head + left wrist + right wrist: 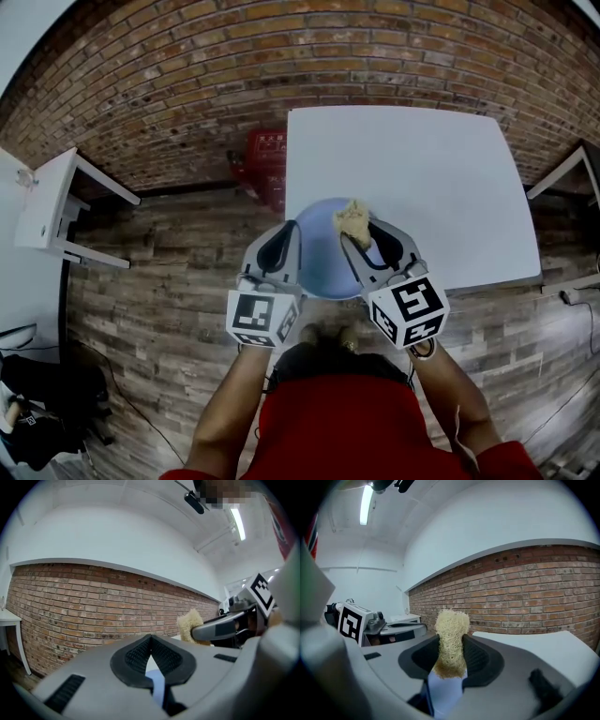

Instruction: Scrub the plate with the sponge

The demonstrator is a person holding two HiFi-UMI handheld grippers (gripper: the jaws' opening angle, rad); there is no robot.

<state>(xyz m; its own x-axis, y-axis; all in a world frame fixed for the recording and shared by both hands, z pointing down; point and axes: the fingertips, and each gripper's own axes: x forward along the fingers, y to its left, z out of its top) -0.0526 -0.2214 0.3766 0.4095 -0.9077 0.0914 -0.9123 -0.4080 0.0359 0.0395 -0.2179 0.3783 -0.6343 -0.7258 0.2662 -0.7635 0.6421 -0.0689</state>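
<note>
Your left claw (pixel 150 654) is clenched on the plate (pixel 323 262) rim, and the plate overhangs the table (pixel 422 169) edge. Right claw (pixel 451 651) grips the sponge (pixel 451 634) at the plate's far side. If you scrub hard, that thin rim pinch may slip and the plate could tip or drop.

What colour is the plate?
Pale blue; the plate shows best in the head view.

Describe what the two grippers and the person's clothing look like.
The left gripper and right gripper are grey plastic, with curved tongs lined with black ribbed pads. Each carries a white cube with black square markers. The person wears a red top.
</note>
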